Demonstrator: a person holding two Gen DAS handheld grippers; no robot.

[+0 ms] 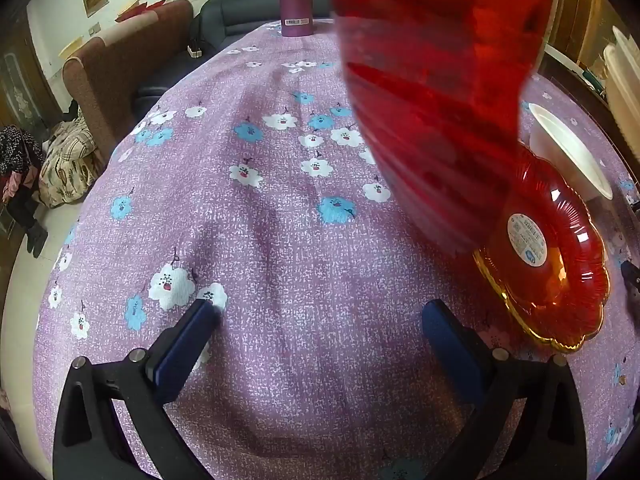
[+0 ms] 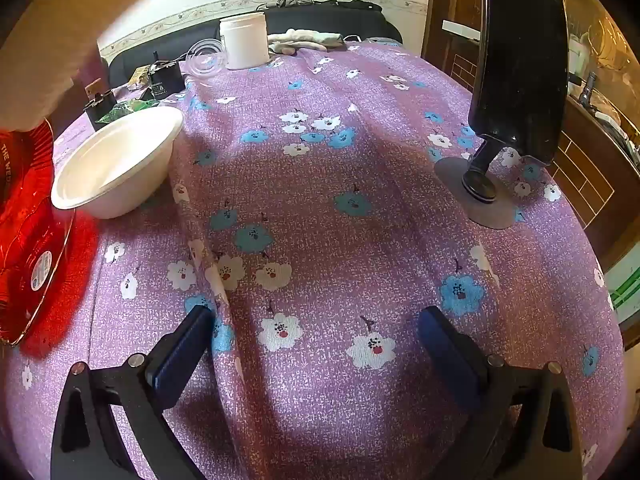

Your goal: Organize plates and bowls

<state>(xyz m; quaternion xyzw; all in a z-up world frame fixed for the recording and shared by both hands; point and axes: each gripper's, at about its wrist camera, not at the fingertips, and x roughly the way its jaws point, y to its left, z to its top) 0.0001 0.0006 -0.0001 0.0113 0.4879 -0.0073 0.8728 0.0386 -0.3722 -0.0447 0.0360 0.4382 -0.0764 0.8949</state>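
Two red plates (image 1: 548, 252) (one blurred) beside white bowl (image 2: 116, 164).

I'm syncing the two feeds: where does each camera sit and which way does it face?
Left wrist: on the left gripper, looking along the tablecloth toward a purple bottle; open fingers show.
Right wrist: on the right gripper, facing a white jar; open fingers show.
Shared: white bowl, red plate.

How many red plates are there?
2. One red plate lies on the purple tablecloth beside the white bowl. Another red plate is up in the air, blurry. More may be hidden.
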